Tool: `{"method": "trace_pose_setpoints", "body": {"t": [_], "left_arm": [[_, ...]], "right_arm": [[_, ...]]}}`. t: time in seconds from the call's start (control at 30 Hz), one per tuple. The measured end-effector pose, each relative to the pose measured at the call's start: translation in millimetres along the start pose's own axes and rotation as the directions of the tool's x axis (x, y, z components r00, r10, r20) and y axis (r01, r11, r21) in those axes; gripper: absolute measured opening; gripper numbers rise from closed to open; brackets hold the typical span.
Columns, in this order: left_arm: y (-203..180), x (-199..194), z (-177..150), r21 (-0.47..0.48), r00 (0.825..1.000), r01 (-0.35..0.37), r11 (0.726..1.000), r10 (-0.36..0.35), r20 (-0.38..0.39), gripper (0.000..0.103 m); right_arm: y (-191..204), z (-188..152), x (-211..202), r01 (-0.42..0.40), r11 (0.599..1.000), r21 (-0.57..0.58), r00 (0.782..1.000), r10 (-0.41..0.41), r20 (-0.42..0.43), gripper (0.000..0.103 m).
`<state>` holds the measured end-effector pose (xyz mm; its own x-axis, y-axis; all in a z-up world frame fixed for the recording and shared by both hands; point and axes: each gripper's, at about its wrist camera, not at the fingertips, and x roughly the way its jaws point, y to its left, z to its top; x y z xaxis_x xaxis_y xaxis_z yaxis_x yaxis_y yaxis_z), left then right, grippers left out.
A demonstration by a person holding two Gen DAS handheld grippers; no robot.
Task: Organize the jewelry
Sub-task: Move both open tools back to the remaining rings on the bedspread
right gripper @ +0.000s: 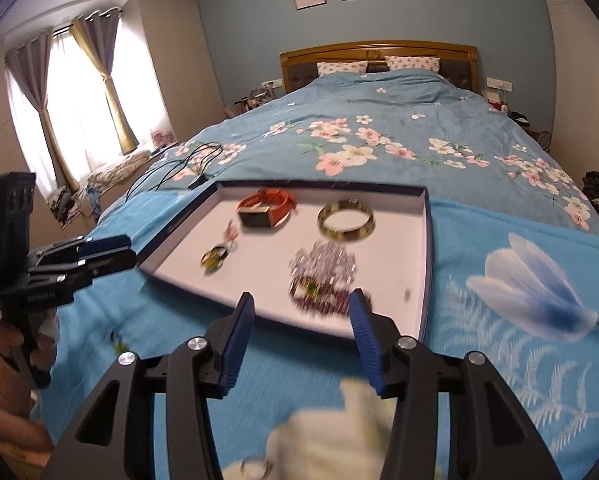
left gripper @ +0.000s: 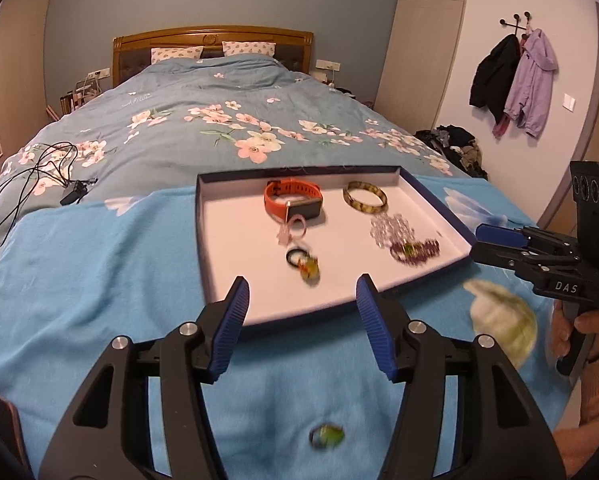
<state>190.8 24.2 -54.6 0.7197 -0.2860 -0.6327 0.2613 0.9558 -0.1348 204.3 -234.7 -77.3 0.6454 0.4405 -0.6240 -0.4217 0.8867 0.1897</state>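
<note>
A white-lined tray [left gripper: 299,170] with a dark blue rim lies on the blue blanket. It holds an orange watch [left gripper: 293,200], an amber bangle [left gripper: 365,197], a clear crystal bracelet [left gripper: 391,228], a purple bead bracelet [left gripper: 415,250], a pink ring [left gripper: 295,228] and a black ring with a green stone [left gripper: 305,266]. My left gripper [left gripper: 303,292] hovers open at the tray's near edge, nothing between its pads. My right gripper [right gripper: 302,308] is open too, just before the purple bracelet [right gripper: 319,300]. A small green piece [left gripper: 326,436] lies on the blanket under the left gripper.
A black cable and charger [left gripper: 71,192] lie on the flowered duvet to the left. A hand [left gripper: 591,328] holds the right gripper [left gripper: 483,244] beside the tray's right corner. Coats [left gripper: 515,80] hang on the right wall above a clothes pile [left gripper: 455,140].
</note>
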Motion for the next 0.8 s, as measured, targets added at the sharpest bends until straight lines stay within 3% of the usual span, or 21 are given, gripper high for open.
{"method": "trace_pose_setpoints", "body": {"t": [0.37, 0.67, 0.8], "left_arm": [[-11, -22, -61, 0.064, 0.994, 0.021, 0.998, -0.014, -0.108, 0.057], [-19, -19, -76, 0.072, 0.987, 0.03, 0.997, -0.019, -0.157, 0.057], [-20, -12, -75, 0.064, 0.984, 0.033, 0.997, -0.021, -0.179, 0.056]], "right_arm": [[21, -58, -16, -0.002, 1.0, -0.016, 0.995, 0.0, -0.1, 0.048], [37, -77, -16, 0.003, 0.999, -0.035, 0.99, -0.008, -0.144, 0.048], [42, -79, -13, 0.023, 0.998, -0.057, 0.987, -0.032, -0.16, 0.041]]}}
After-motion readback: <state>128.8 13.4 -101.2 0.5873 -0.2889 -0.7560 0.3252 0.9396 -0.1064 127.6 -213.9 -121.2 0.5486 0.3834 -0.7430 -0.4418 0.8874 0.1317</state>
